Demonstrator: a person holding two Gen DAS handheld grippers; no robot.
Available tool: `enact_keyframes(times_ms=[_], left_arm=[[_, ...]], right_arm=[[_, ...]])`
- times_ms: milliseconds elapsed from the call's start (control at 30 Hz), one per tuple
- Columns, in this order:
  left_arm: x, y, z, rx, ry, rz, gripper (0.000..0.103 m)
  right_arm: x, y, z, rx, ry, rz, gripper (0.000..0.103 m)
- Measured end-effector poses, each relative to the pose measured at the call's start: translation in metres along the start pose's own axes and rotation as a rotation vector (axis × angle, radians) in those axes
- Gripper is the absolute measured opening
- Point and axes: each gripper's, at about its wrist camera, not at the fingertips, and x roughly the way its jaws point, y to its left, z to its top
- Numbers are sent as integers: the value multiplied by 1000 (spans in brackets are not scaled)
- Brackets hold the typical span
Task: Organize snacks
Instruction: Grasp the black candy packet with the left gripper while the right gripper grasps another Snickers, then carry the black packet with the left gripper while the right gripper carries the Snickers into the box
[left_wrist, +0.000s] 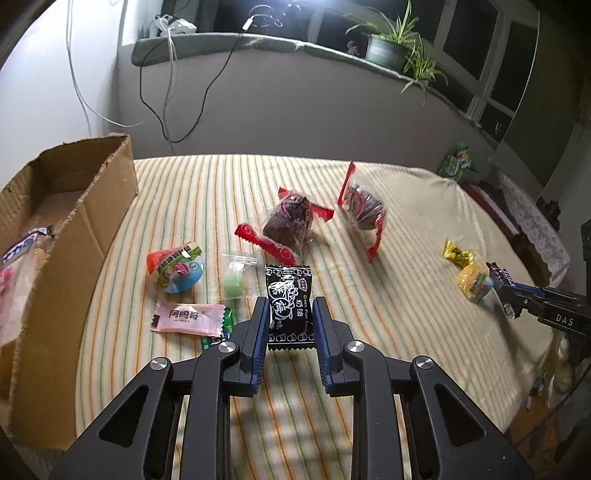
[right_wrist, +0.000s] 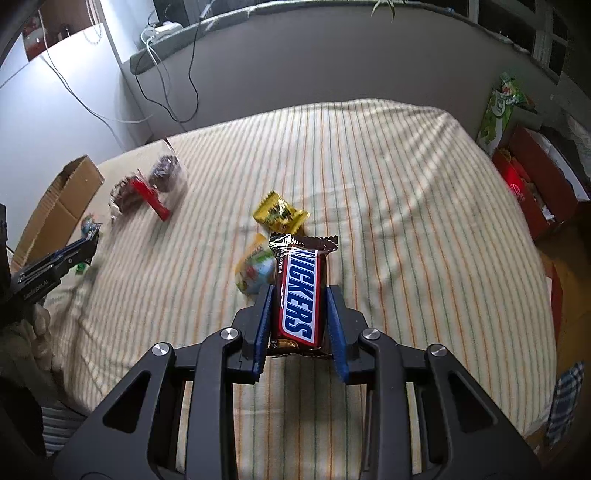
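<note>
Gripping a black candy packet (left_wrist: 290, 301) between its blue pads (left_wrist: 263, 325), the left gripper (left_wrist: 290, 317) is clamped on the packet's lower half, just above the striped cloth (left_wrist: 388, 332). From this packet, a pink sachet (left_wrist: 188, 318) lies at 9 o'clock, a clear bag with a green sweet (left_wrist: 236, 277) at 10 o'clock, and a cone-shaped jelly cup (left_wrist: 176, 270) further toward 9 o'clock. Two red-trimmed cake packs (left_wrist: 291, 225) (left_wrist: 364, 210) lie at 12 and 1 o'clock. The open cardboard box (left_wrist: 74, 221) stands at the cloth's 9 o'clock edge (a wrapped item is already inside).

The right gripper (right_wrist: 299, 321) is clenched on a Snickers bar (right_wrist: 301, 291), its pads pressing both long sides. A yellow candy (right_wrist: 279, 214) lies at 12 o'clock from the bar, and a yellow jelly cup (right_wrist: 255, 269) touches its 9 o'clock side.
</note>
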Motion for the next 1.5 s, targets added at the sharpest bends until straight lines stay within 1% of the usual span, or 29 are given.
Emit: enact_keyframes(times_ms=[233, 433, 533, 767, 1000, 1267, 1500], left_arm=[[-27, 6, 5, -14, -58, 0, 22], [-46, 18, 4, -37, -100, 23, 22], [-57, 32, 1, -54, -119, 42, 22], [-81, 61, -5, -102, -158, 94, 22], [-101, 91, -12, -146, -185, 155, 22], [-111, 115, -18, -186, -194, 201, 22], [-115, 127, -26, -202, -187, 219, 22]], right_arm=[[-20, 21, 11, -39, -61, 36, 30], [-24, 53, 24, -90, -90, 97, 29], [-22, 72, 31, -121, -95, 119, 29], [-13, 125, 50, -210, -103, 192, 30], [3, 187, 69, -304, -107, 267, 30], [22, 252, 85, -374, -94, 356, 30], [42, 307, 92, -448, -68, 393, 30]])
